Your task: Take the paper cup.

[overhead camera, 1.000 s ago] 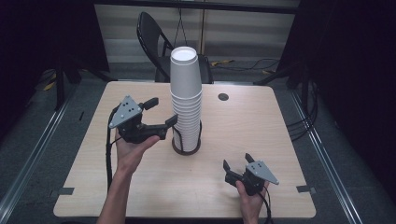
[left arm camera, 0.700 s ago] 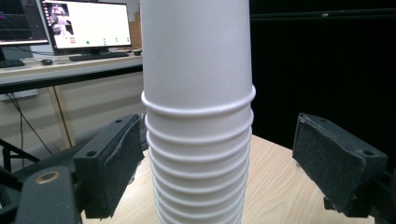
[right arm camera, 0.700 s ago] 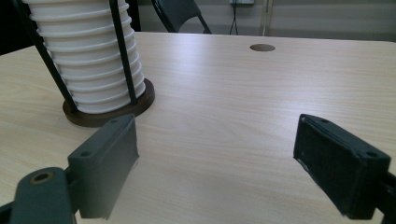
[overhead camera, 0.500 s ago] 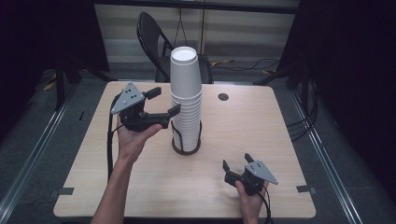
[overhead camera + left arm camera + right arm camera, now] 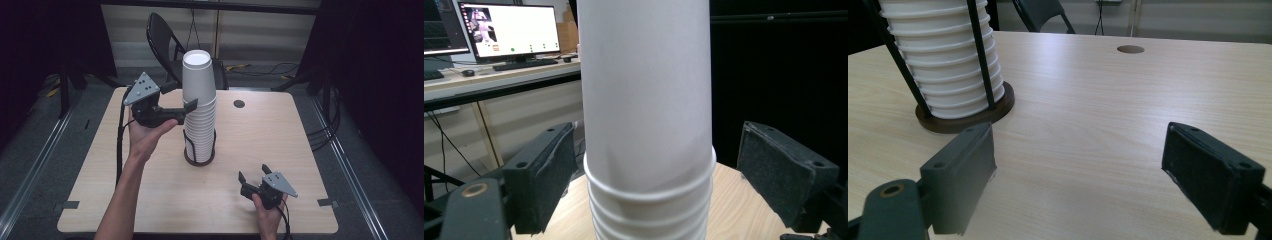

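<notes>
A tall stack of white paper cups (image 5: 199, 100) stands mid-table in a holder with a dark round base (image 5: 199, 159) and thin black uprights. My left gripper (image 5: 183, 95) is raised to the upper part of the stack, open. In the left gripper view the top cup (image 5: 646, 90) stands between its jaws, with a gap on each side. My right gripper (image 5: 252, 173) rests low near the table's front right, open and holding nothing. In the right gripper view its jaws frame bare wood, and the holder's base (image 5: 965, 117) lies ahead to the left.
The wooden table (image 5: 300, 150) has a round cable hole (image 5: 239, 104) behind the stack. A black folding chair (image 5: 165, 35) stands beyond the far edge. Monitors (image 5: 509, 30) on a desk show behind the cups in the left gripper view.
My left gripper has risen along the stack and moved in, so its jaws now straddle the top cup. The right gripper has stayed in place.
</notes>
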`<state>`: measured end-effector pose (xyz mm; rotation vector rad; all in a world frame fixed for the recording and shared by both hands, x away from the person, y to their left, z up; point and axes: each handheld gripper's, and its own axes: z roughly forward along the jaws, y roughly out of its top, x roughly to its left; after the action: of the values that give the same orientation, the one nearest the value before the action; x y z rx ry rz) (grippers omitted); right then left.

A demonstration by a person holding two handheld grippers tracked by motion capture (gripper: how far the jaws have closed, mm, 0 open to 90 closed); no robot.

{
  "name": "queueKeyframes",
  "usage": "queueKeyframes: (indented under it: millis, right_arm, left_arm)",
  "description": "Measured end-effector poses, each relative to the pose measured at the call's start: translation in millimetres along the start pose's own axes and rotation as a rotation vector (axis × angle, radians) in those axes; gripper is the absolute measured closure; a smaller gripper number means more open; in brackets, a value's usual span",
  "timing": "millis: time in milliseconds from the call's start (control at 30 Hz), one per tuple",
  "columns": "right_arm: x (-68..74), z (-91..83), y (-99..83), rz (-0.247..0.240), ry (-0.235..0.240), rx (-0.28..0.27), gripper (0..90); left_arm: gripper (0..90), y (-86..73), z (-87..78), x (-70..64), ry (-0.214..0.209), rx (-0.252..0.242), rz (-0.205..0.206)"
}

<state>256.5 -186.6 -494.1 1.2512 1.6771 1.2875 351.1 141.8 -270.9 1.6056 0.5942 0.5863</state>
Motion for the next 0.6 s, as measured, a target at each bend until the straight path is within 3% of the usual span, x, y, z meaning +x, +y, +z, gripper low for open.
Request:
queueKeyframes:
  millis: [267,600]
  right_arm:
    - [-0.4,0.2,0.0,0.003,-0.001,0.0,13.4]
    - [0.1,0.5,0.1,0.001,-0.002,0.002,13.3]
  left_arm:
    - [15.5,19.1,13.3,-0.6,-0.007,-0.006,0.006]
    - [15.3,23.5,32.1,4.5,-0.012,-0.005,0.005]
